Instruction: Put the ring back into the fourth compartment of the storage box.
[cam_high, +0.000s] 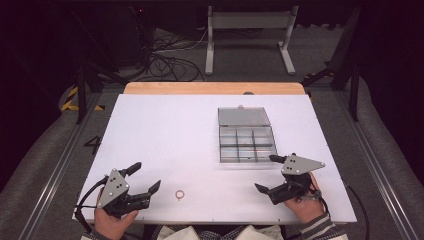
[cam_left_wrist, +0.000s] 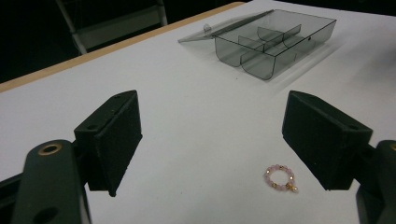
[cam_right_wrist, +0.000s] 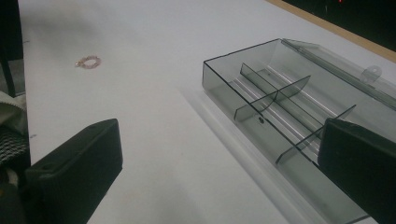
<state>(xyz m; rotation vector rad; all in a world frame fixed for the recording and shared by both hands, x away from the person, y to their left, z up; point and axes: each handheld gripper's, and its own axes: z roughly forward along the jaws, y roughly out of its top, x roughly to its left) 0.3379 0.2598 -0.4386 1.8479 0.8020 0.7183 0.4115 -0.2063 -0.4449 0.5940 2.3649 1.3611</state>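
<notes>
White tabletop (cam_high: 165, 130) lay under your hands, dark floor and a grey stand beyond it. Your left gripper (cam_high: 146, 182) was released, jaws spread wide with nothing between the pads, resting low near the front edge. Your right gripper (cam_high: 269, 174) was likewise released and holding nothing, hovering just beside the near corner of the box. Between the two, nearer your left, the small bead ring (cam_high: 180, 194) lay flat on the bare surface; in the left gripper view it sat just ahead of the right-hand jaw, off the centre line rather than between the pads. Farther out stood the smoky compartment box (cam_high: 247, 143), its lid (cam_high: 243, 116) folded back flat and its cells looking empty.

From there, the likely trouble was the ring itself: thin and lying flat, it could skid away or flip if your pads closed off-centre or scraped the table. Your right jaws, so close to the box wall, could also nudge the box.
</notes>
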